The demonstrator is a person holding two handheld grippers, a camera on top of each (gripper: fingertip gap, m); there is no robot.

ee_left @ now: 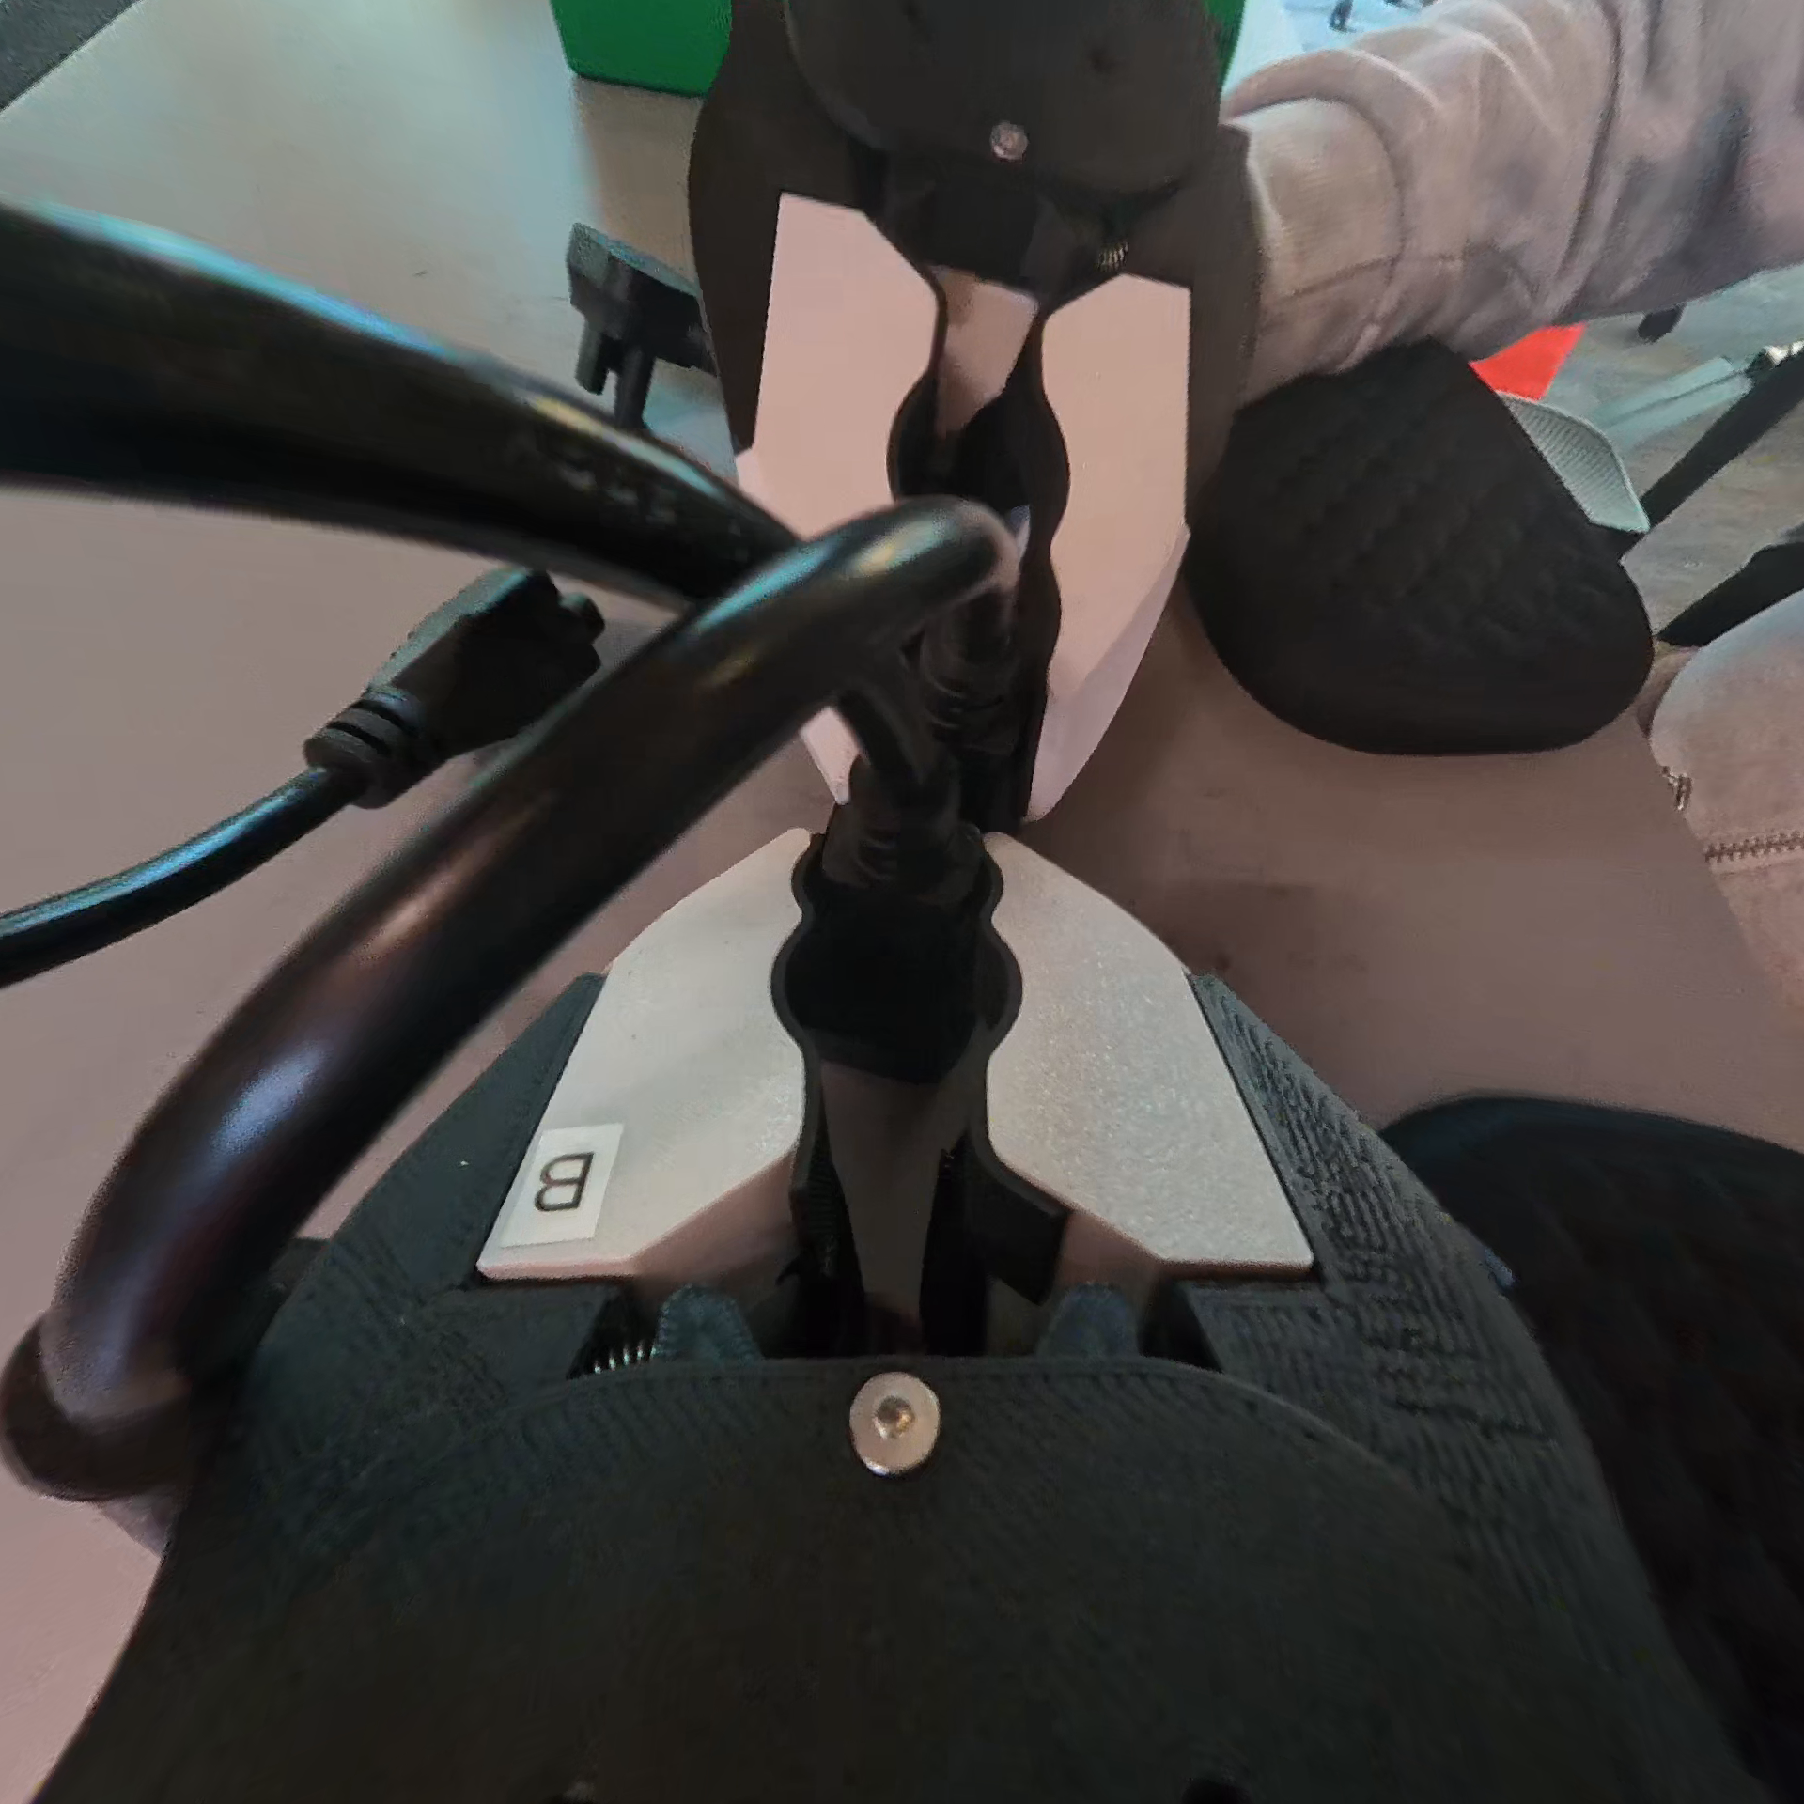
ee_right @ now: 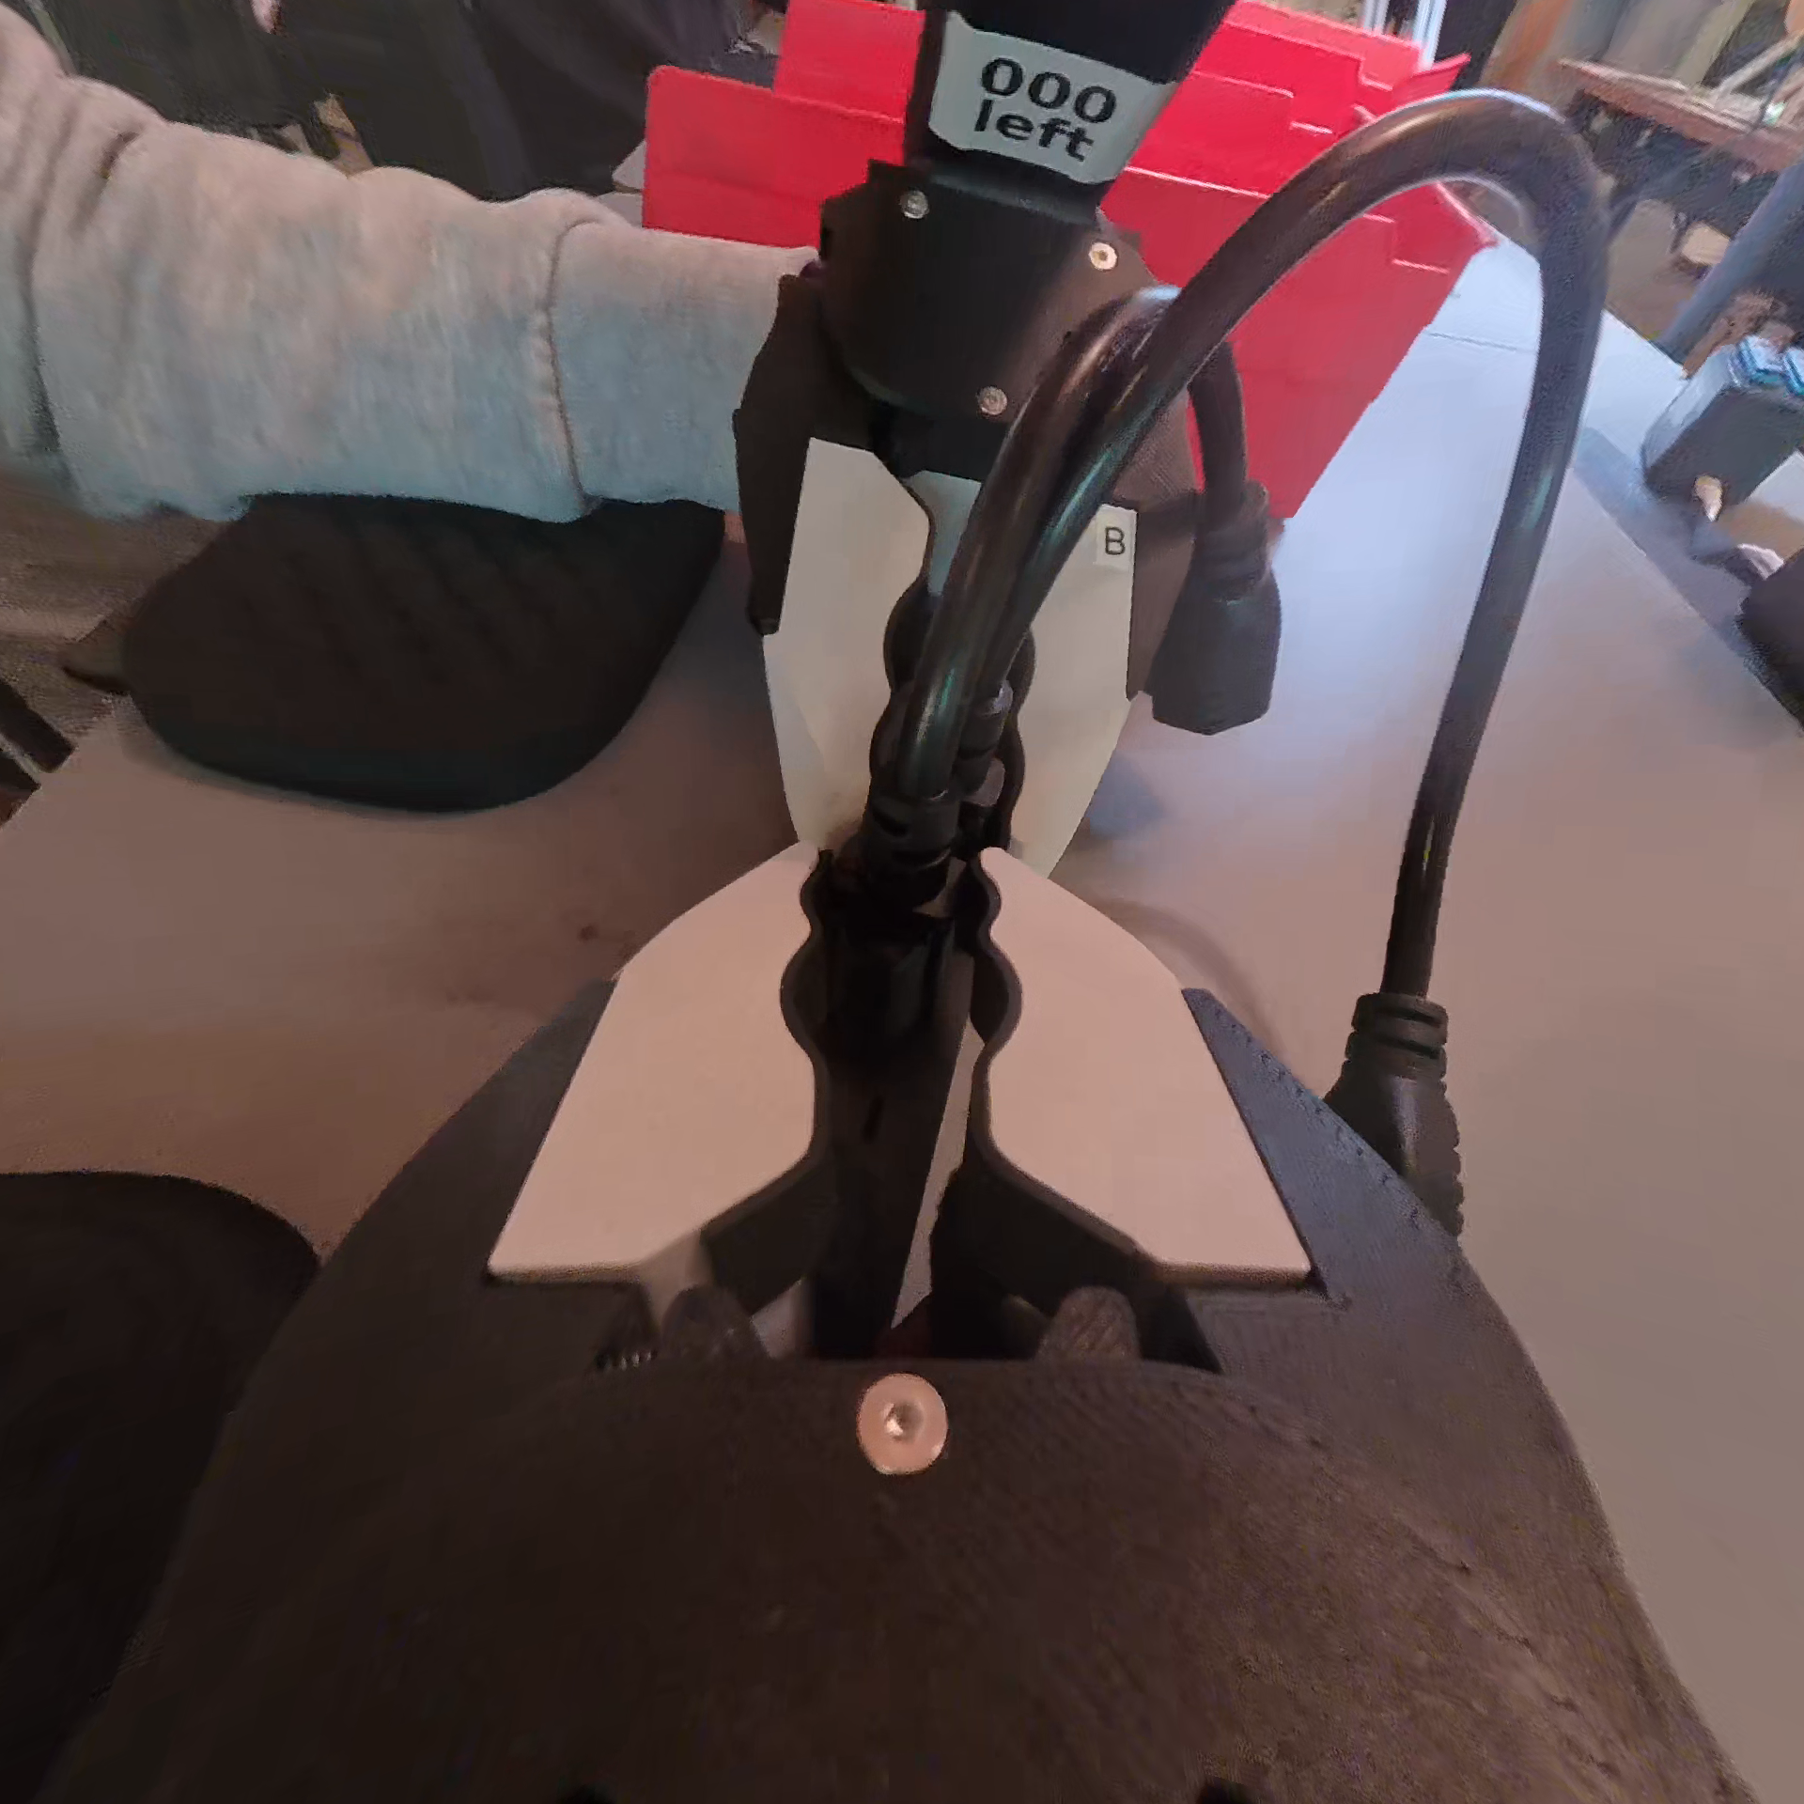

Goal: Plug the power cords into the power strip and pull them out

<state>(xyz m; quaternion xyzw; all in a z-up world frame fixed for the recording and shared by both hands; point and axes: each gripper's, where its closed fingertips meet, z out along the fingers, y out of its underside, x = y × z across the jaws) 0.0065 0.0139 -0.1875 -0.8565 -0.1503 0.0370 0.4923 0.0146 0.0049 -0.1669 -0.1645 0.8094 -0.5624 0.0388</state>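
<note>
Over the pale worktop (ee_left: 293, 293) in the left wrist view, the left tool (ee_left: 893, 859) is clamped on a black plug body with its cord (ee_left: 410, 937) arching off to the left, tip to tip with the right tool (ee_left: 986, 625), while two loose connectors (ee_left: 469, 674) lie beyond. Seen from the right wrist view, the right tool (ee_right: 898, 869) is likewise clamped on a black plug, facing the left tool (ee_right: 937, 683), with another connector (ee_right: 1220, 625) hanging by red bins (ee_right: 1318, 293); no power strip shows, so whether these mating ends are joining or parting I cannot tell, and the task looks midway.
</note>
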